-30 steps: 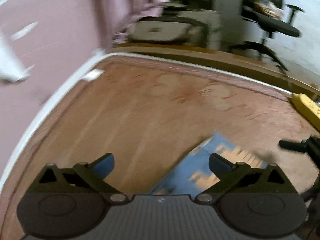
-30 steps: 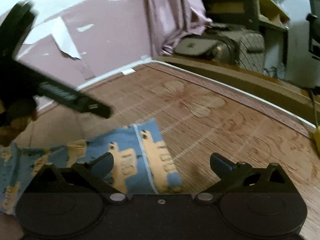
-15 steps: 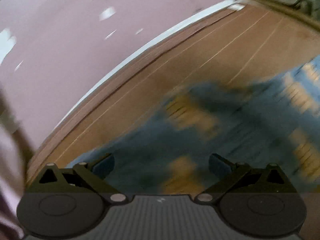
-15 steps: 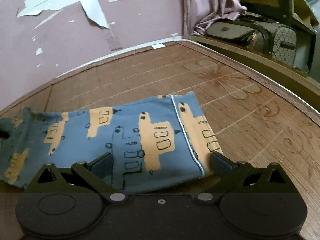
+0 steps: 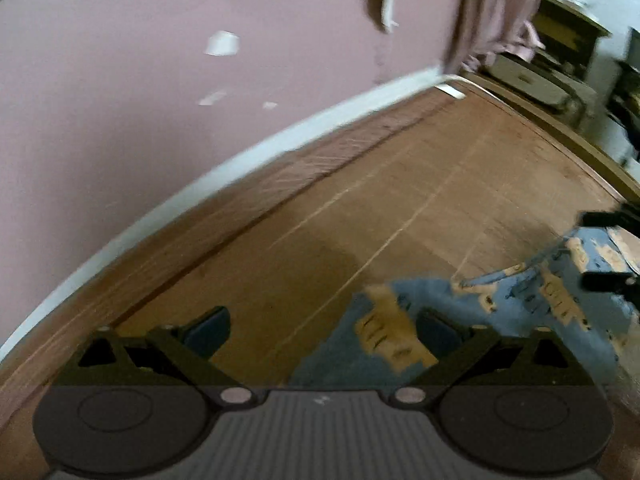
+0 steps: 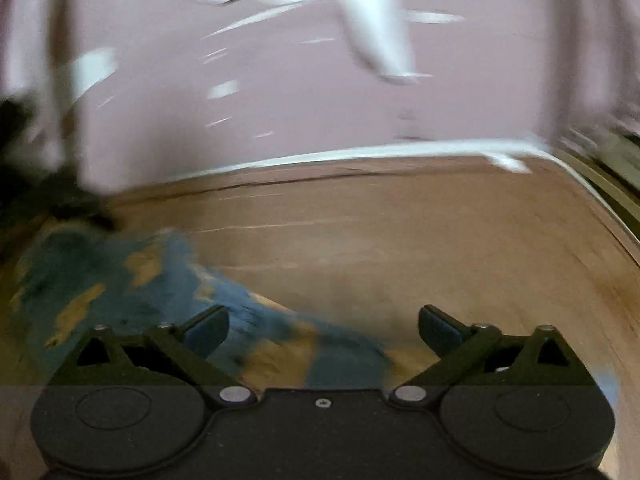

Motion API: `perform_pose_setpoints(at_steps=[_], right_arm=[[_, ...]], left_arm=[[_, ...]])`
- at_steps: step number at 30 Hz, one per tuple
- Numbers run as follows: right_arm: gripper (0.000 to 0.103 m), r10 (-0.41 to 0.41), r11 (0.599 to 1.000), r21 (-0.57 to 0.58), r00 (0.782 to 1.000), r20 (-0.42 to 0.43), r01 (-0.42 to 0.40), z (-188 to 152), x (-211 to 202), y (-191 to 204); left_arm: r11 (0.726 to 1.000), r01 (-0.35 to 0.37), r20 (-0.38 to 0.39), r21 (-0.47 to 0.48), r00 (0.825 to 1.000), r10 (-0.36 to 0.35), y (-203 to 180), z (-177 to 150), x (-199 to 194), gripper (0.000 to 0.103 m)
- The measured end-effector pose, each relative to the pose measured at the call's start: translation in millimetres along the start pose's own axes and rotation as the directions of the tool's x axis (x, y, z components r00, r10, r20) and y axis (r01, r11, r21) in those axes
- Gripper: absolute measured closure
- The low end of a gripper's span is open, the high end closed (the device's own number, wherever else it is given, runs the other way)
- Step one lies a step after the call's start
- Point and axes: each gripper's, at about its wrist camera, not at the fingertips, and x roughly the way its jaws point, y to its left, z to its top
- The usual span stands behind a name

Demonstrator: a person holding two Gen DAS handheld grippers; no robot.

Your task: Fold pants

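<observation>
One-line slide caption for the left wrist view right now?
Left gripper, jaws open and just closing slightly, empty above the wooden surface beside blue patterned pants.

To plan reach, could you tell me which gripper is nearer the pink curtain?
Right. The right gripper hangs over the pants on the curtain's side; the left gripper sits farther back. Both jaws just closed slightly around pants fabric, ungripped.

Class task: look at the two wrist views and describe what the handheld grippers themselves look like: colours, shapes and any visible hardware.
Left gripper: black triangular linkage arms, dark blue finger pads, two round black discs, silver screw heads, and a grey ribbed centre plate. Right gripper: the same shape and blue pads, but its centre plate is plain black with one small screw.
</observation>
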Motion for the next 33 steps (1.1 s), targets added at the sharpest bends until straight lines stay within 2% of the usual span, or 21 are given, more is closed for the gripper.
perform_pose_setpoints(at_steps=[2,3,4,6,7,8,9,10,11,12,13,17,19,21,22,23,25,27,28,30,33], right_arm=[[0.016,0.099,0.992,-0.076,0.995,-0.031,-0.101,11.4,18.4,7.6],[0.022,0.142,0.983,-0.108,0.989,-0.053,-0.147,14.8,27.4,9.7],[0.026,0.165,0.974,-0.144,0.983,-0.084,-0.176,17.4,37.5,12.4],[0.043,0.177,0.961,-0.191,0.976,-0.127,-0.2,21.1,52.5,13.5],[0.049,0.186,0.955,-0.207,0.971,-0.146,-0.214,22.3,59.8,14.5],[0.061,0.187,0.951,-0.217,0.969,-0.163,-0.22,22.8,64.6,16.2],[0.068,0.195,0.947,-0.224,0.966,-0.172,-0.231,21.8,66.3,18.6],[0.071,0.214,0.941,-0.229,0.963,-0.165,-0.249,21.6,66.4,19.7],[0.08,0.222,0.937,-0.236,0.961,-0.165,-0.257,22.7,67.5,21.4],[0.096,0.224,0.936,-0.239,0.962,-0.159,-0.257,24.1,67.9,21.4],[0.1,0.22,0.938,-0.239,0.963,-0.154,-0.252,25.2,68.0,19.9],[0.1,0.163,0.961,-0.211,0.981,-0.102,-0.182,22.8,63.6,13.7],[0.095,0.119,0.969,-0.204,0.988,-0.099,-0.137,19.2,63.6,13.9],[0.068,0.069,0.977,-0.198,0.995,-0.078,-0.084,18.5,59.3,15.5],[0.065,0.049,0.979,-0.196,0.997,-0.063,-0.061,19.2,53.1,16.6],[0.065,0.05,0.98,-0.192,0.998,-0.042,-0.057,20.0,44.2,18.2],[0.061,0.068,0.982,-0.174,0.998,-0.016,-0.07,20.5,27.3,25.2],[0.06,0.103,0.98,-0.169,0.995,-0.008,-0.103,16.0,16.3,39.1],[0.06,0.108,0.978,-0.18,0.994,-0.002,-0.106,11.3,10.6,47.6],[0.06,0.109,0.976,-0.189,0.994,0.001,-0.107,2.2,4.3,61.4],[0.06,0.087,0.988,-0.125,0.996,0.0,-0.086,-12.4,-3.6,74.9]], left_arm=[[0.999,0.024,-0.035,0.038,0.999,-0.023,1.4,9.1,16.7,0.022],[0.998,0.041,-0.05,0.042,0.998,-0.039,2.9,13.2,23.8,0.025],[0.997,0.065,-0.057,0.037,0.996,-0.063,3.9,14.1,28.6,0.027],[0.994,0.106,-0.057,0.017,0.993,-0.105,3.6,10.8,28.1,0.033],[0.992,0.127,-0.056,0.008,0.99,-0.126,3.3,11.7,29.5,0.04],[0.99,0.143,-0.056,0.001,0.988,-0.143,4.1,12.8,35.3,0.052],[0.987,0.162,-0.059,-0.006,0.985,-0.162,3.7,13.9,37.0,0.06],[0.984,0.177,-0.062,-0.012,0.982,-0.178,4.0,13.1,39.9,0.078],[0.982,0.189,-0.071,-0.015,0.979,-0.19,2.9,14.2,43.1,0.091],[0.983,0.181,-0.072,-0.007,0.981,-0.181,0.3,15.0,43.9,0.092],[0.987,0.161,-0.061,0.011,0.985,-0.16,-2.6,15.1,44.0,0.093],[0.996,0.077,0.006,0.054,0.997,-0.077,-12.2,13.9,44.2,0.094],[0.996,0.039,0.038,0.083,0.998,-0.042,-15.2,7.5,48.3,0.092],[0.996,0.024,0.079,0.088,0.996,-0.031,-13.7,2.3,43.6,0.084],[0.997,0.023,0.094,0.068,0.995,-0.029,-10.9,0.8,38.0,0.079],[0.999,0.02,0.115,0.041,0.993,-0.024,-7.5,-1.1,30.9,0.068],[0.999,0.034,0.157,-0.026,0.987,-0.029,2.9,-9.9,10.2,0.059],[0.999,0.035,0.188,-0.04,0.982,-0.027,9.9,-25.4,-11.5,0.058],[1.0,0.005,0.192,-0.03,0.981,0.001,10.9,-35.8,-21.1,0.058],[0.999,-0.03,0.177,-0.016,0.984,0.032,12.6,-57.6,-36.8,0.059],[1.0,0.001,0.128,-0.02,0.992,0.002,13.8,-88.3,-55.7,0.059]])
